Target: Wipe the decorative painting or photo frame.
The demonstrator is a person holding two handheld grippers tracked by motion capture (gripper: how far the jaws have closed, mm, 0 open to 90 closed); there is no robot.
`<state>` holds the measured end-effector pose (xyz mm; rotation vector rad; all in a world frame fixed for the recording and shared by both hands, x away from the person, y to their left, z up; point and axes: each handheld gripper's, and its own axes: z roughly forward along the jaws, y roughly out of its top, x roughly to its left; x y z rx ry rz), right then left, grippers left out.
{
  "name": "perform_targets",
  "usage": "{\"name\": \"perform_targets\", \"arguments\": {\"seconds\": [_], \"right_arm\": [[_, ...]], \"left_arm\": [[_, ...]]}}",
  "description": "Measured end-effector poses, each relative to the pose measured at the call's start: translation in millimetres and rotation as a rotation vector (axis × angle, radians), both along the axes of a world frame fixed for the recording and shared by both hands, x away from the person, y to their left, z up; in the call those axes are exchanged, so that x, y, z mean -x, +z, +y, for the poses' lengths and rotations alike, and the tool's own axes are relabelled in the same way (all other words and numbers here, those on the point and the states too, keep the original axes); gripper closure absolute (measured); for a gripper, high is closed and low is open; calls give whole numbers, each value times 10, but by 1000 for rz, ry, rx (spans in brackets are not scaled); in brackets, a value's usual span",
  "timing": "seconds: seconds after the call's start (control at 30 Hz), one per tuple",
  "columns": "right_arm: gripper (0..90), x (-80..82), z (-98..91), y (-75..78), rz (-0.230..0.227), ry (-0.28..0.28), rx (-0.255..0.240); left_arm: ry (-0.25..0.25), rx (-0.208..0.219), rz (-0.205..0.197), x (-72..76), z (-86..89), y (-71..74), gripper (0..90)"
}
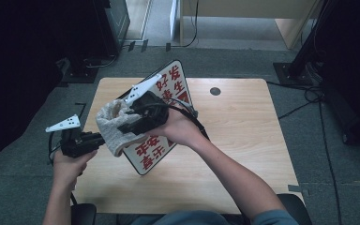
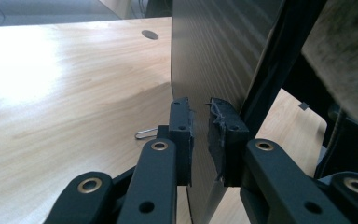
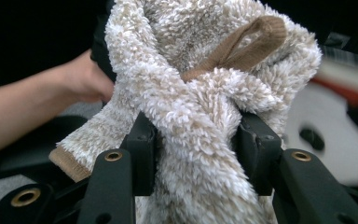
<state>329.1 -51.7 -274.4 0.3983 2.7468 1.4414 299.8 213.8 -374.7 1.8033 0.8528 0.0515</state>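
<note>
A white sign board [image 1: 151, 158] with red characters and a black rim stands tilted up over the wooden table [image 1: 243, 131]. My right gripper [image 1: 123, 123] is shut on a fluffy beige cloth [image 1: 108, 125] held against the board's left face. In the right gripper view the cloth [image 3: 200, 70] bulges between the jaws of the right gripper [image 3: 193, 126], with the board [image 3: 335, 135] behind it. My left gripper [image 1: 102, 138] reaches in from the left. In its own view the left gripper [image 2: 199, 112] is shut on the thin edge of the board's grey back [image 2: 214, 51].
A small wire clip [image 2: 145, 133] lies on the table near the board's foot. A round cable hole [image 1: 215, 91] sits at the table's far side. Grey carpet, cables and dark stands surround the table. A person's forearms come in from the bottom.
</note>
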Motion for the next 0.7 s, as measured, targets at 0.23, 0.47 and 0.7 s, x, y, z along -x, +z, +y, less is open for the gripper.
{"name": "perform_targets", "arguments": {"seconds": [0.23,0.47,0.7], "right_arm": [[558,-37,138,5,-2,-2,9],[558,-59,121,-23,5,-9,21],[557,-64,100,-31,4,-6,30]], "left_arm": [[-12,8,-15,-33,29,27,800],[-14,-1,-22,-51,37,38,837],[3,-4,-25,-61,89,23,847]]}}
